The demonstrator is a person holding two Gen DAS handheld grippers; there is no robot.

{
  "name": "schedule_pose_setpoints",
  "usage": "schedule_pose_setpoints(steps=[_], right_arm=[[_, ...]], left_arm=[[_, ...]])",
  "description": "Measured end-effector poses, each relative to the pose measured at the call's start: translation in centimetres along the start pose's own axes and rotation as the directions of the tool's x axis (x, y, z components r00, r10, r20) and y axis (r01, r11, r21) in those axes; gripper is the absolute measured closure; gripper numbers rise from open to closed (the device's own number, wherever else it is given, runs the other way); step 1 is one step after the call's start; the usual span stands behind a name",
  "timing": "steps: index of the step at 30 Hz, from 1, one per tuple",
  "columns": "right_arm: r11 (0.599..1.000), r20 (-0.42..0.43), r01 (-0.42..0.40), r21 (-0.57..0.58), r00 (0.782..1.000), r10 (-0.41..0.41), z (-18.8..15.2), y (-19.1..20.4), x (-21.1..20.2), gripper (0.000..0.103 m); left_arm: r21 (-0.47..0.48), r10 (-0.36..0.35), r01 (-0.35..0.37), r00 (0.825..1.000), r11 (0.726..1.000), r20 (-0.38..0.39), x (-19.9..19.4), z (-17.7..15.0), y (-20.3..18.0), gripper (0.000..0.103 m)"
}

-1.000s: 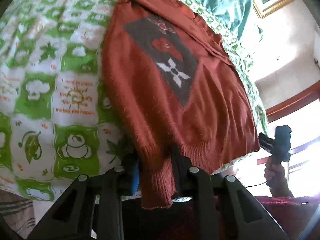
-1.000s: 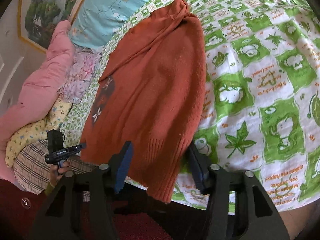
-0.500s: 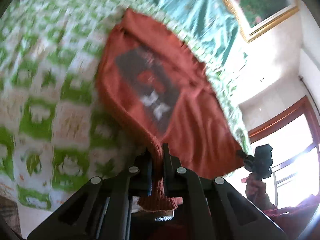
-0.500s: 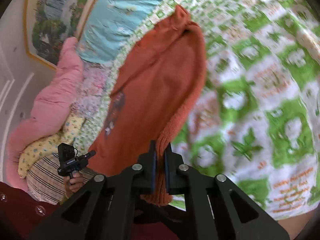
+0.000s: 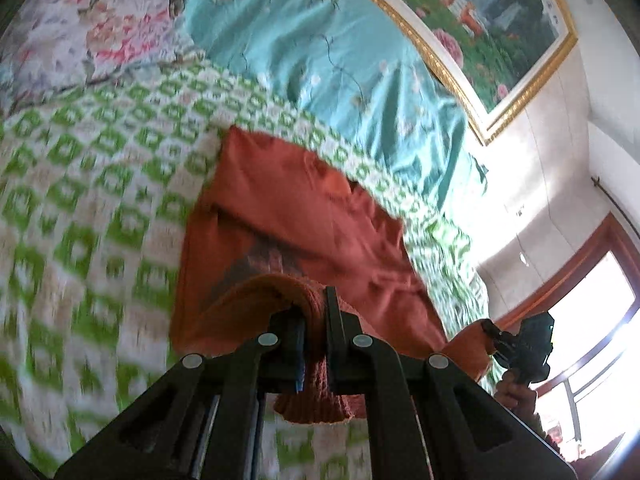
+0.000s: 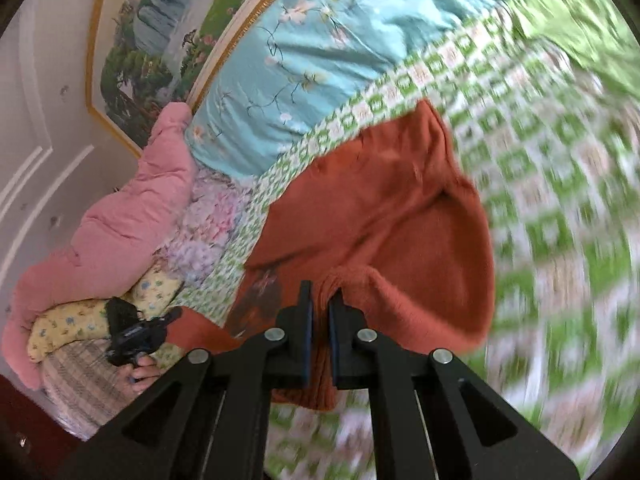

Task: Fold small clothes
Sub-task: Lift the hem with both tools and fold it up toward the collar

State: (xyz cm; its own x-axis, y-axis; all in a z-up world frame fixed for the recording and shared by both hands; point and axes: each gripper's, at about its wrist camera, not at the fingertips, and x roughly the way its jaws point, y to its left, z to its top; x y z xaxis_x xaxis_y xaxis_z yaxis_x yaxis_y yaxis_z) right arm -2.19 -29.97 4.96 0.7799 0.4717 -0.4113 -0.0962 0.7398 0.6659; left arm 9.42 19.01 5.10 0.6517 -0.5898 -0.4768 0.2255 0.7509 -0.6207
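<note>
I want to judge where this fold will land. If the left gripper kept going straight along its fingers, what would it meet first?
The left gripper, shut on the ribbed hem, points at the sweater itself: most likely its upper body lying on the green checked bedspread. The teal quilt lies beyond. Blur makes depth uncertain.

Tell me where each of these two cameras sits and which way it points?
Left wrist: sits on the left tongs, looking along them across the bed toward the framed painting; the right tongs and hand show at right.
Right wrist: sits on the right tongs, facing the same headboard end; the left tongs and hand show at left.
Shared: the rust sweater, its hem pinched by both tongs, teal pillow.
</note>
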Motion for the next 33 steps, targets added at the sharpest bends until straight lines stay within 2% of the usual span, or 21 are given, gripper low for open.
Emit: schedule_pose_setpoints(steps=[7,12,18,29,33], right_arm=[[0.998,0.033,0.046,-0.051,0.998,-0.044,6.6,-1.1,4.1,0.095],[0.995,0.068,0.082,-0.05,0.995,-0.079,10.9,-2.8,6.9,0.095],[0.994,0.087,0.107,-0.011,0.991,-0.106,14.5,-5.6,10.1,0.095],[0.971,0.019,0.235,0.038,0.972,-0.236,16.8,-10.6,15.6,0.096],[0.956,-0.04,0.292,0.026,0.956,-0.291,17.1,-11.7,17.6,0.095]], left_arm=[[0.003,0.019,-0.02,0.998,1.0,0.059,4.8,6.7,0.6,0.098],[0.019,0.048,-0.049,0.997,0.999,0.064,9.4,11.1,0.9,0.098],[0.006,0.068,-0.069,0.996,0.998,0.064,14.2,14.6,2.0,0.098],[-0.036,0.144,-0.145,0.989,0.989,-0.018,22.4,17.1,7.1,0.097],[-0.052,0.207,-0.212,0.974,0.976,-0.095,25.5,16.6,9.1,0.095]])
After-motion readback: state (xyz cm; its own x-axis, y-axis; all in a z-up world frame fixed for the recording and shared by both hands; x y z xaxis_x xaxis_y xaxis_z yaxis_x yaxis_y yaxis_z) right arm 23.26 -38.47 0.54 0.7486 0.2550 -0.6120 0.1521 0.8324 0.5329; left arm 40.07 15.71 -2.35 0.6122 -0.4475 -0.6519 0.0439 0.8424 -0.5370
